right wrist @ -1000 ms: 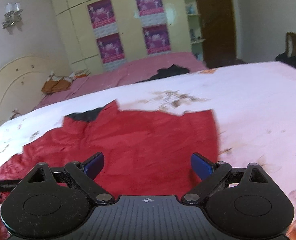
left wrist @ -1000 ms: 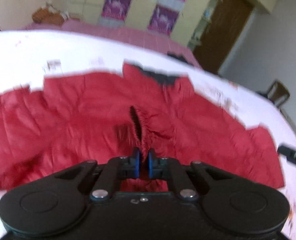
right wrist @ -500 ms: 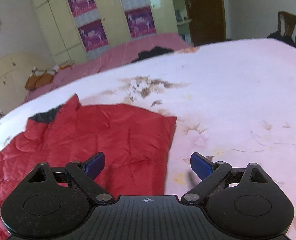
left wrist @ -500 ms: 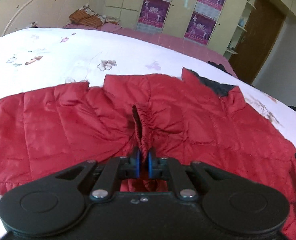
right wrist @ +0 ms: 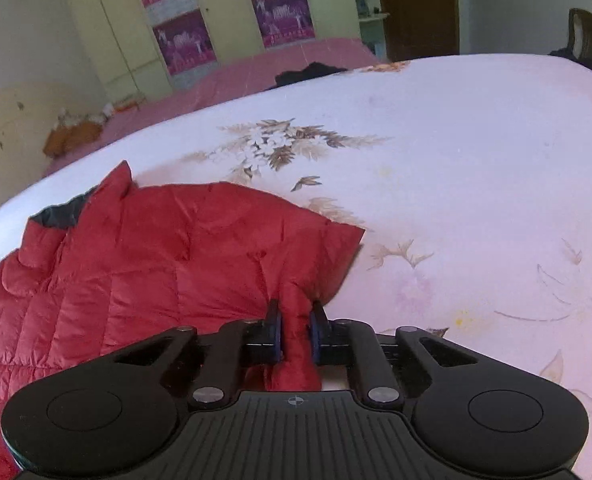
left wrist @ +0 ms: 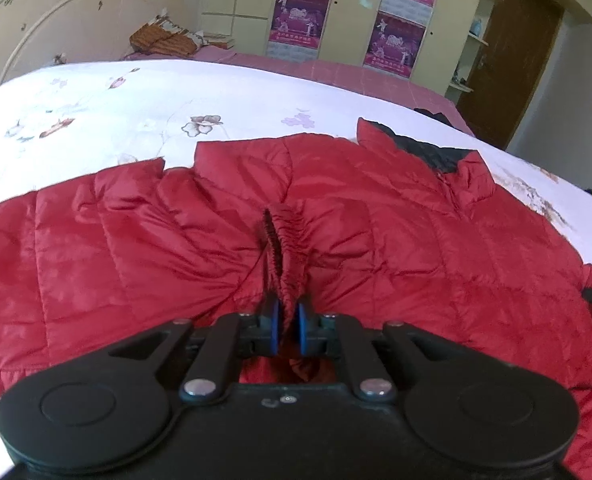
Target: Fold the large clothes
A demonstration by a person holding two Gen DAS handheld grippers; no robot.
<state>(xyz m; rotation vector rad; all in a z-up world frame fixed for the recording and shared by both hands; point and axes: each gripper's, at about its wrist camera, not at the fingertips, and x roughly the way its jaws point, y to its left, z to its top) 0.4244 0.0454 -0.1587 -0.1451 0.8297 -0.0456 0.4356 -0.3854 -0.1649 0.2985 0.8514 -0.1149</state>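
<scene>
Red jacket [left wrist: 416,248] lies pinched in both grippers' jaws.

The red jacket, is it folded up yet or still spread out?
Mostly spread out. The red jacket lies flat across the bed, collar showing; only small bunches are pinched in the left claw and right claw.

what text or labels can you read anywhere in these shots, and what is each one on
No text can be read in either view.
Purple posters on the cream wardrobe doors: a line of small print sits under the figures, too blurred to read.
Red puffer jacket, clamped by both the left gripper and the right gripper: no label or brand shows.
Flowered bedsheet: only a flower print, no words.
</scene>
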